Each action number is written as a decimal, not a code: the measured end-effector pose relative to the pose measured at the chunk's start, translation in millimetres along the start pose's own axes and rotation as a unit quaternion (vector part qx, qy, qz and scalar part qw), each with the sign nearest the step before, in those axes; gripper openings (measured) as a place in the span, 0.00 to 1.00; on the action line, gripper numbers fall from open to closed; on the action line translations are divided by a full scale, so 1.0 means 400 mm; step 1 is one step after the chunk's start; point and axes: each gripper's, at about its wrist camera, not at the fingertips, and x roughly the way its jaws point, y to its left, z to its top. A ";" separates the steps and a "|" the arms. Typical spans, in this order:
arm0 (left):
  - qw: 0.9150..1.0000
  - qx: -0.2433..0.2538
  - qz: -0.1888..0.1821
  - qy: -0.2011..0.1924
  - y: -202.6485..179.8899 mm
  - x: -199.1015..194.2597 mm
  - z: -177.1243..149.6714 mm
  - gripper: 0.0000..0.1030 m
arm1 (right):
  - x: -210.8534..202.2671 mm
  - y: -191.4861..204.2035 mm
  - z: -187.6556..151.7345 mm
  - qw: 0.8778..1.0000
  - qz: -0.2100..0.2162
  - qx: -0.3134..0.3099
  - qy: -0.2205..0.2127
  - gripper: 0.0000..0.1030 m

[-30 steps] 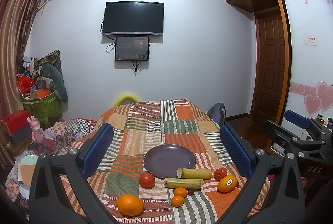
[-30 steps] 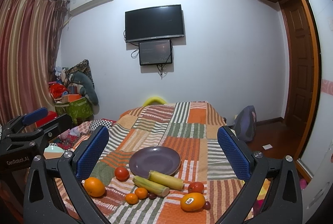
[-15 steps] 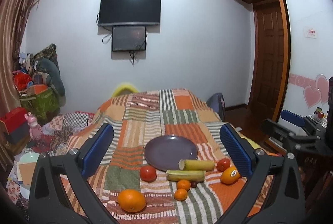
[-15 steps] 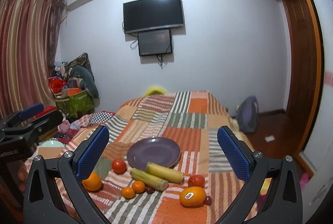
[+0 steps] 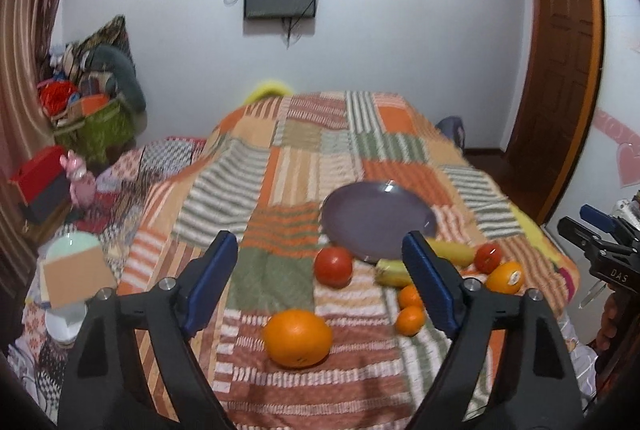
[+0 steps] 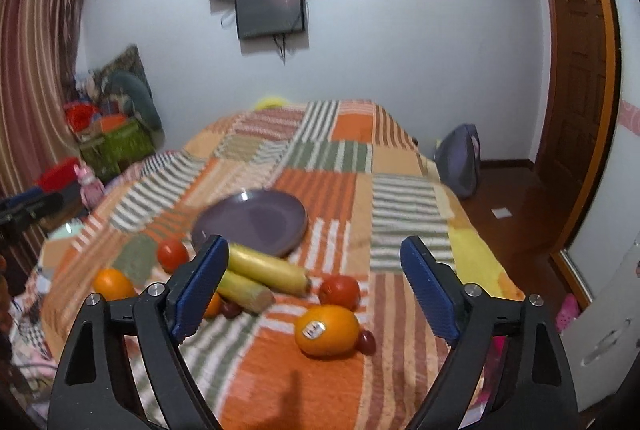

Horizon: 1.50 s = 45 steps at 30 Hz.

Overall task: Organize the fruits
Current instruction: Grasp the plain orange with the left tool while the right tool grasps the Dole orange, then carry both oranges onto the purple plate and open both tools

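Both grippers, left gripper (image 5: 320, 280) and right gripper (image 6: 314, 280), have just dipped toward the fruit and narrowed their empty jaws, so the plate (image 5: 348, 226) remains bare and sorting is only starting.

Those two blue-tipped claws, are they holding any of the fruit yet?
No. The left gripper and the right gripper are both empty. Their jaws have just been closing a little, but no fruit is between the pads.
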 end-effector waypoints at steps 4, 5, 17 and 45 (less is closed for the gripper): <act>0.999 -0.019 -0.003 0.049 0.035 0.056 -0.028 0.81 | 0.041 -0.006 -0.017 0.999 0.009 -0.003 0.040 0.77; 0.998 -0.024 -0.009 0.065 0.046 0.073 -0.042 0.81 | 0.051 -0.007 -0.022 0.999 0.014 -0.001 0.052 0.77; 0.984 -0.051 -0.018 0.170 0.070 0.213 -0.138 0.81 | 0.139 -0.029 -0.060 0.992 0.021 0.008 0.126 0.77; 0.971 -0.055 -0.031 0.232 0.077 0.313 -0.190 0.67 | 0.197 -0.038 -0.095 0.982 0.034 0.030 0.184 0.61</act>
